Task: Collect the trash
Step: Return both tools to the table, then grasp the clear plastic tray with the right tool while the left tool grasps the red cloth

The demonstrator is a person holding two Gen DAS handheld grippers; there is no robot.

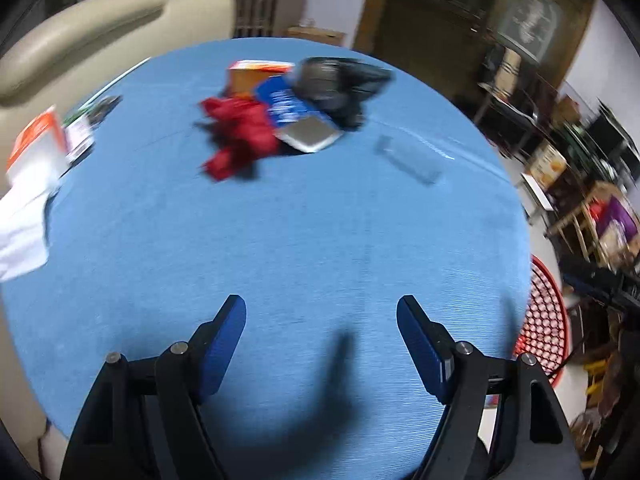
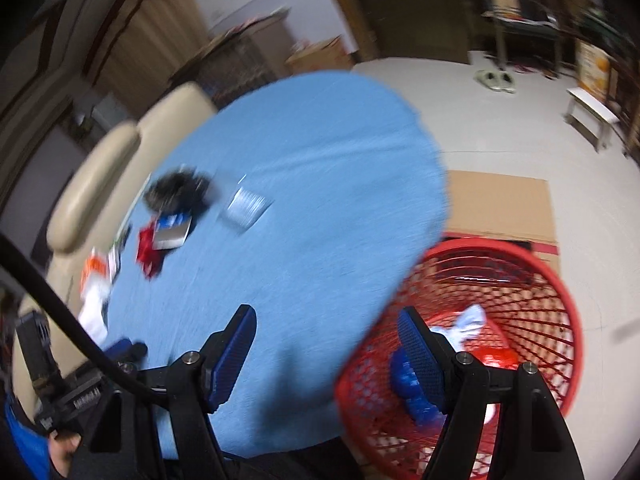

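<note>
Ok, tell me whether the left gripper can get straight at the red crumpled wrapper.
Probably yes. The left gripper has its jaws open and empty, and only bare blue tablecloth lies between it and the red crumpled wrapper.

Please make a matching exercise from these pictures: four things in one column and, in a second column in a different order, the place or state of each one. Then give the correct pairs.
Things
1. red basket
2. red wrapper
3. clear plastic container
4. left gripper

Places or states
A. open, holding nothing, above the near part of the blue table
B. on the floor beside the table, with trash already inside
C. crumpled on the table, touching the pile of wrappers
D. alone on the table, apart from the pile

Pairs: 1-B, 2-C, 3-D, 4-A
</note>
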